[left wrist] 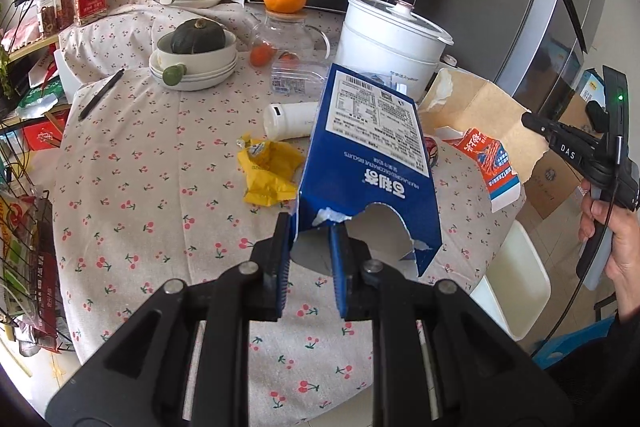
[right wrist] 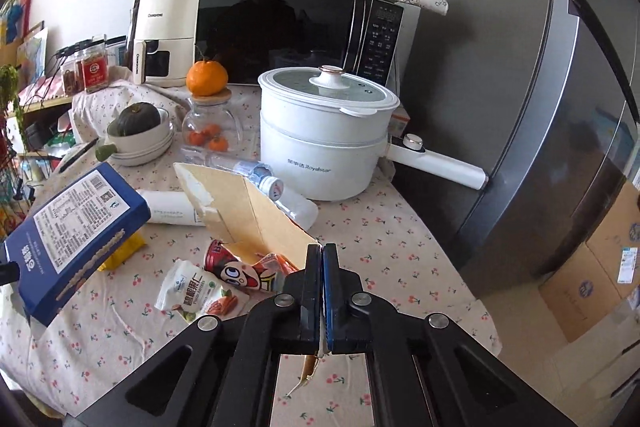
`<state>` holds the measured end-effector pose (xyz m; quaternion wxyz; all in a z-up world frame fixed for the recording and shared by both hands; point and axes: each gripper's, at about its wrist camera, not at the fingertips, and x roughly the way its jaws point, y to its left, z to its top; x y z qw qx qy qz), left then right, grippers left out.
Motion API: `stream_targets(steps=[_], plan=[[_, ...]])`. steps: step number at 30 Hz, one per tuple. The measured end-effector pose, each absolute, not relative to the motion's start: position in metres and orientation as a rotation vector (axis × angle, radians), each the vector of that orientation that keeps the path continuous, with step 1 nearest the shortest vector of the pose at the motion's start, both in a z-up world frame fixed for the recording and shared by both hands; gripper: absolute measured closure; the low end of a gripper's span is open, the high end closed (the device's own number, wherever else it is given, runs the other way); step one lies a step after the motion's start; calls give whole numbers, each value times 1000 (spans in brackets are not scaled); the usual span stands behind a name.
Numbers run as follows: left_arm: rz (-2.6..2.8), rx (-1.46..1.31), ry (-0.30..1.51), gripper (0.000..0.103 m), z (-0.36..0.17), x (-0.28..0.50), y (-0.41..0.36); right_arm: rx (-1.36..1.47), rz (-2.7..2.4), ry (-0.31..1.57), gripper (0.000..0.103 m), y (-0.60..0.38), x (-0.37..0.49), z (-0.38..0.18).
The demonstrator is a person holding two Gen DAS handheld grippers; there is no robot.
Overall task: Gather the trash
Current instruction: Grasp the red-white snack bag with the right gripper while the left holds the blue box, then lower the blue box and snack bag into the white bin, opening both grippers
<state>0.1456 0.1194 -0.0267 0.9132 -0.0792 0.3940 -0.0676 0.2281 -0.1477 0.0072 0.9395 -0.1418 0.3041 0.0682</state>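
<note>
My left gripper (left wrist: 310, 247) points downward, jaws nearly together, pinching torn edge of blue box (left wrist: 368, 163), one pad inside, one outside. My right gripper (right wrist: 322, 259) points downward, jaws pressed together on thin cardboard flap (right wrist: 256, 215). My right hand (left wrist: 616, 239) wraps its handle, fingers curled.

The table (left wrist: 160, 211), spread with a cherry-print cloth, carried a crumpled yellow wrapper (left wrist: 268, 171) just ahead of the left jaws and a white bottle (left wrist: 290, 119) lying on its side beyond it. Farther off stood a white electric pot (right wrist: 324, 135), stacked bowls (left wrist: 194, 65) holding a dark squash, a glass jar (right wrist: 210, 127) topped by an orange, and a black pen (left wrist: 100, 95) off to the left. Just ahead-left of the right jaws lay a nut snack pouch (right wrist: 196, 291) and a red cartoon-printed can (right wrist: 236, 269).
</note>
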Motion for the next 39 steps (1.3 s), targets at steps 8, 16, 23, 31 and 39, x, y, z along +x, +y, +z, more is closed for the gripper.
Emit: stream_targets(steps=[8,16,23,31,39], plan=[[-266,-127,829,83,-27,153,61,-261,92,647,101,-211,194,27],[-431,-65,860,83,-35,149,-14,-212,-40,766,101,-295,156,22],[-556,34,909,83,-51,140,-76,-203,-141,864,101,-353,124,8],[-683,181,984,82,-77,126,-140,-177,-239,924,101,-400,110,-7],[-682,267,1020,77,-114,137,-173,-156,-260,931,101,-411,110,-9]])
